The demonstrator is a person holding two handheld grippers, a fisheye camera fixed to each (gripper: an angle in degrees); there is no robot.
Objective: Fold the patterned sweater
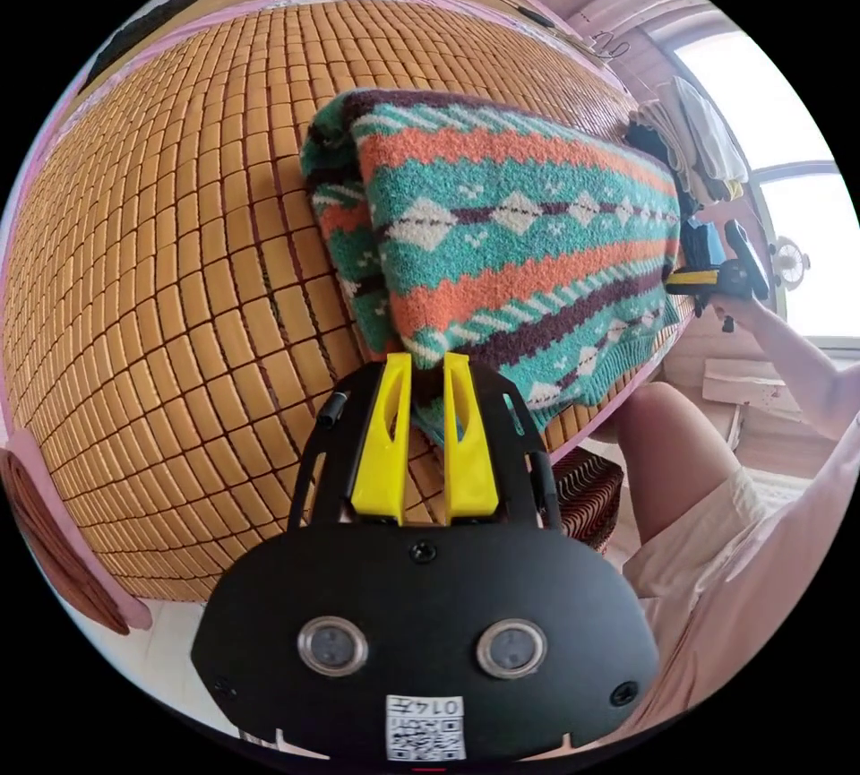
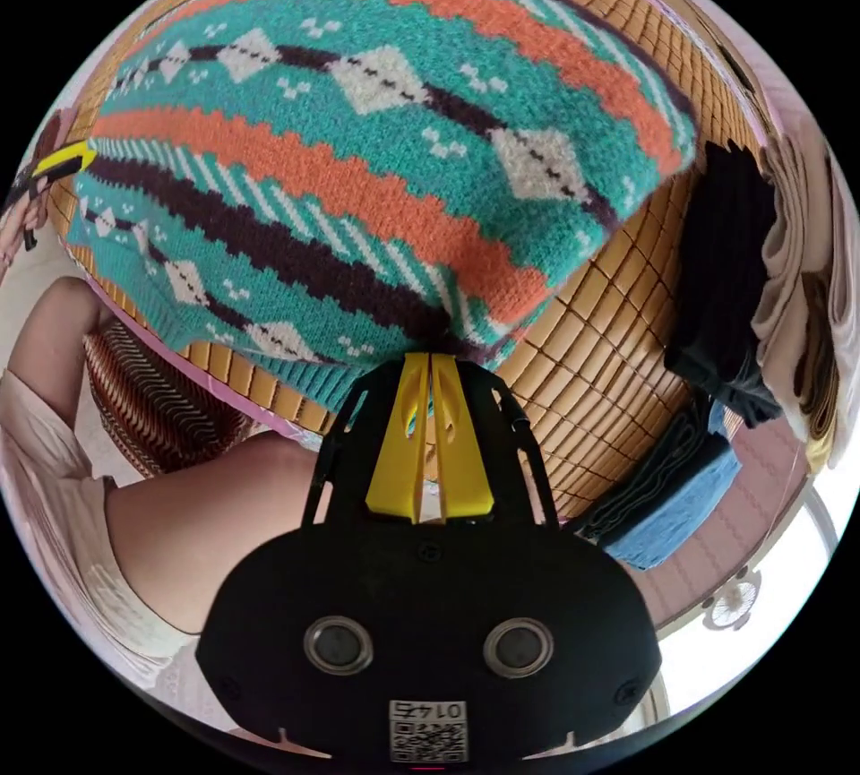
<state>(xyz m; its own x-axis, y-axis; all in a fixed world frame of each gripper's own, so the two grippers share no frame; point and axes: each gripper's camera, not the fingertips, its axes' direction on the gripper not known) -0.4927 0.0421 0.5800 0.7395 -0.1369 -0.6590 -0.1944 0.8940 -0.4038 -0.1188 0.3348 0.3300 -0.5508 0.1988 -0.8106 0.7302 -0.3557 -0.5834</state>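
Note:
The patterned sweater (image 1: 511,255), knitted in teal, orange, dark purple and white bands, lies doubled over on the bamboo mat (image 1: 179,273), its lower hem close to the mat's near edge. My left gripper (image 1: 428,361) is at one corner of the hem, its yellow jaws pressing on a thick bunch of knit. The right gripper (image 1: 708,278) shows at the opposite corner, held in a hand. In the right gripper view the sweater (image 2: 358,148) spreads across the mat (image 2: 600,336), and my right gripper (image 2: 429,360) has its jaws almost together on the hem. The left gripper (image 2: 58,159) shows at the far left.
A heap of clothes lies at the mat's end: a dark garment (image 2: 721,273), pale ones (image 2: 797,219) and a folded blue piece (image 2: 676,497). The person's bare leg (image 2: 215,506) and a striped brown stool (image 2: 152,408) are beside the bed. A bright window (image 1: 779,121) is beyond.

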